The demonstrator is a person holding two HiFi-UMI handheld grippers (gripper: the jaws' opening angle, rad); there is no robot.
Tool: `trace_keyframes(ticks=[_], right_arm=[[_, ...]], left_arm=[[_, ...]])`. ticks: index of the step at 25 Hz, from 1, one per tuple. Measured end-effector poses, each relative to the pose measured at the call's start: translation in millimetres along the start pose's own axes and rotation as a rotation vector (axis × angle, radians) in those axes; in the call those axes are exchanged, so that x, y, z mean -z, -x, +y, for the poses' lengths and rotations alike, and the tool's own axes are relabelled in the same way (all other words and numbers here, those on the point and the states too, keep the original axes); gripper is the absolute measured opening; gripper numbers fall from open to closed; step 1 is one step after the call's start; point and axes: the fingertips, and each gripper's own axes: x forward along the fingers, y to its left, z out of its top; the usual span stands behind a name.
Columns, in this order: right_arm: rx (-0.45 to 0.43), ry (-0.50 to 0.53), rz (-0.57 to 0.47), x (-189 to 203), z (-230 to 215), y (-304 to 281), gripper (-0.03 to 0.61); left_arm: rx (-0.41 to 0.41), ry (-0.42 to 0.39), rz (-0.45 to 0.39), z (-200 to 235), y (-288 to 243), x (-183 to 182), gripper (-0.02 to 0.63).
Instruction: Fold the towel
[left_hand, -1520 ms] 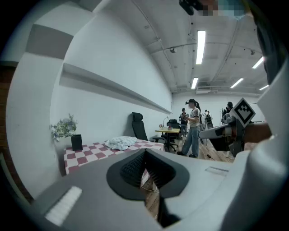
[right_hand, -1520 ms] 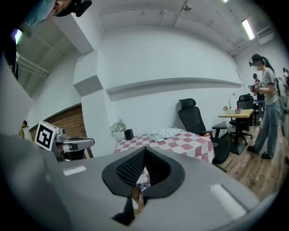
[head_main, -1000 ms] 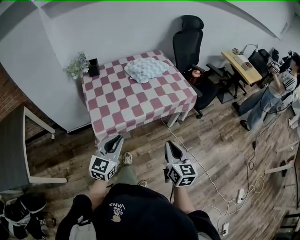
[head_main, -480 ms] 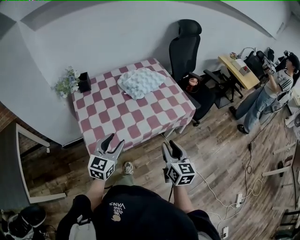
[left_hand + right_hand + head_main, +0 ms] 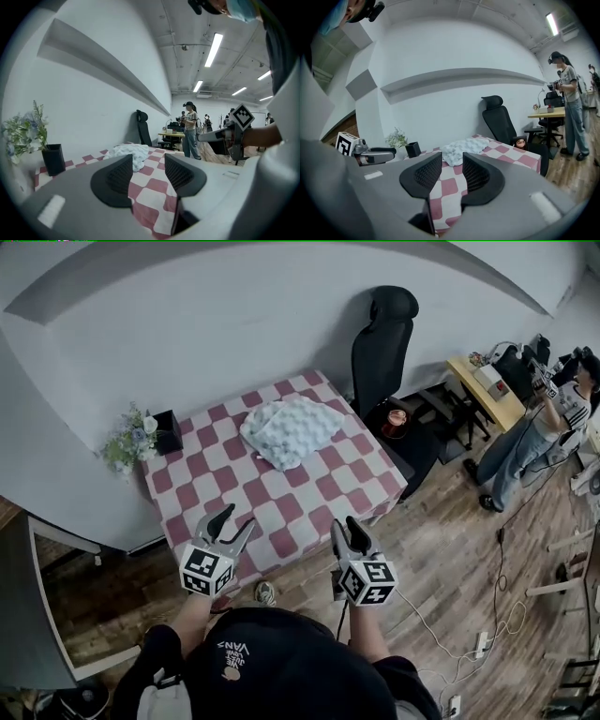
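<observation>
Now much nearer the counter [image 5: 281,512] than a second ago, its near edge drawn up just ahead of both tools. Shows the left tool [image 5: 236,518] parted to a wide gap, opened from closed within the last second, with nothing between its jaws but a view of checked cloth beyond. Shows the right tool [image 5: 345,524] parted too, less widely, likewise opened from closed and likewise empty. Leaves the towel [image 5: 291,430] untouched: lying crumpled toward the far side of the counter, to the right of the plant [image 5: 127,439] and the black holder [image 5: 169,432], well apart from both tools. Reads as the approach only, with the folding itself not yet begun. Suggests readiness for a first pinch on the towel's edges or corners. Calls for a further reach across the counter before any grasp, probably one tool to each near corner of the heap
</observation>
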Motion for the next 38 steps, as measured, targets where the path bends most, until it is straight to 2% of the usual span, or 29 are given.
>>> trace_keyframes(ticks=[7, 13, 21, 29, 38], right_arm=[[0.018, 0.006, 0.036, -5, -8, -39, 0.126], [-0.021, 0.025, 0.061, -18, -30, -85, 0.126], [-0.136, 0.089, 0.120, -55, -70, -172, 0.126], [-0.266, 0.220, 0.169, -95, -107, -271, 0.126], [-0.449, 0.355, 0.296, -87, -110, -381, 0.141]], left_arm=[[0.000, 0.041, 0.018, 34, -29, 6, 0.189], [-0.036, 0.066, 0.035, 49, -59, 8, 0.189], [-0.167, 0.150, 0.071, 72, -104, 17, 0.196], [-0.280, 0.249, 0.104, 92, -153, 28, 0.221], [-0.352, 0.367, 0.124, 112, -195, 47, 0.282]])
